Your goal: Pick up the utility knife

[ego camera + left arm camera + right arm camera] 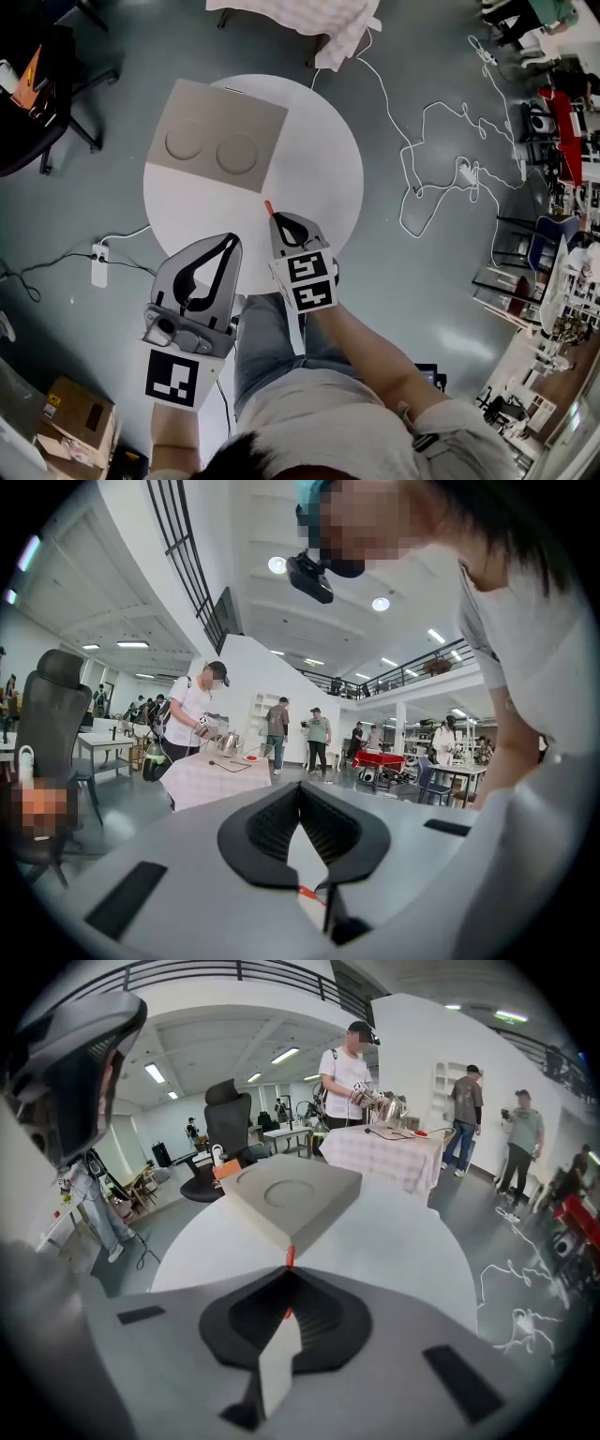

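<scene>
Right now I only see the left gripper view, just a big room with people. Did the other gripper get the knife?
Observer: Yes, the right gripper is shut on the utility knife; its orange tip pokes out past the jaws.
Operator: What is it over?
Observer: A round white table.
Operator: Anything else there?
Observer: A tan board with two round dents, its corner near the knife tip.

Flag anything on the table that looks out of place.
The tan block with two round recesses sits skewed, one corner jutting past the round table's far-left rim. Nothing else stands out; the right gripper holds the utility knife.
</scene>
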Tool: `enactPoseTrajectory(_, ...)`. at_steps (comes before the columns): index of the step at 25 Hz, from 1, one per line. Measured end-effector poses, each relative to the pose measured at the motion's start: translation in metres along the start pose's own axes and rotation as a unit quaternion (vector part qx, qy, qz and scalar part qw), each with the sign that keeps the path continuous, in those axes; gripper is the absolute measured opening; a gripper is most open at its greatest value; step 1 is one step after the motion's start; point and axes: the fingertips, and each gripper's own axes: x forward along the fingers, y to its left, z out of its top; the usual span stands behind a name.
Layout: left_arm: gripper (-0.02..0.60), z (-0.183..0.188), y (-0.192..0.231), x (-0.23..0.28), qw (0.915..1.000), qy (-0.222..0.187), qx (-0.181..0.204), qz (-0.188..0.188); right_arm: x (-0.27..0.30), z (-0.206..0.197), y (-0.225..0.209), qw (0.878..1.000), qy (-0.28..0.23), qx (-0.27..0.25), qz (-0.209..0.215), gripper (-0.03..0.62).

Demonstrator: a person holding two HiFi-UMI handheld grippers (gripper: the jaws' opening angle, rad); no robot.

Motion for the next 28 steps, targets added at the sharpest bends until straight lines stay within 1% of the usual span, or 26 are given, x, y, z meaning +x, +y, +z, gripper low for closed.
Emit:
enactPoseTrajectory(6,0.011,0.012,-0.019,0.008,0.9999,-0.002,0.003,0.01,-0.052,0.04,-0.007,0.997,-0.066,-0.011,0.03,0.009)
enactPoseTrajectory(11,0.011,0.028,-0.041,0.016,0.9996,-0.011,0.014,0.021,-0.103,0.073,-0.011,0.989,-0.128,-0.031,0.062,0.009)
enactPoseTrajectory(18,0.011,0.05,-0.081,0.019,0.9986,-0.027,0.02,0.041,-0.178,0.102,-0.015,0.971,-0.207,-0.048,0.11,0.009)
enactPoseTrajectory(24,0.011,0.064,-0.121,0.021,0.9976,-0.032,0.026,0.056,-0.235,0.112,-0.027,0.953,-0.261,-0.063,0.143,0.009)
enactPoseTrajectory(28,0.011,0.073,-0.143,0.027,0.9964,-0.036,0.036,0.068,-0.264,0.116,-0.037,0.94,-0.29,-0.071,0.163,0.009)
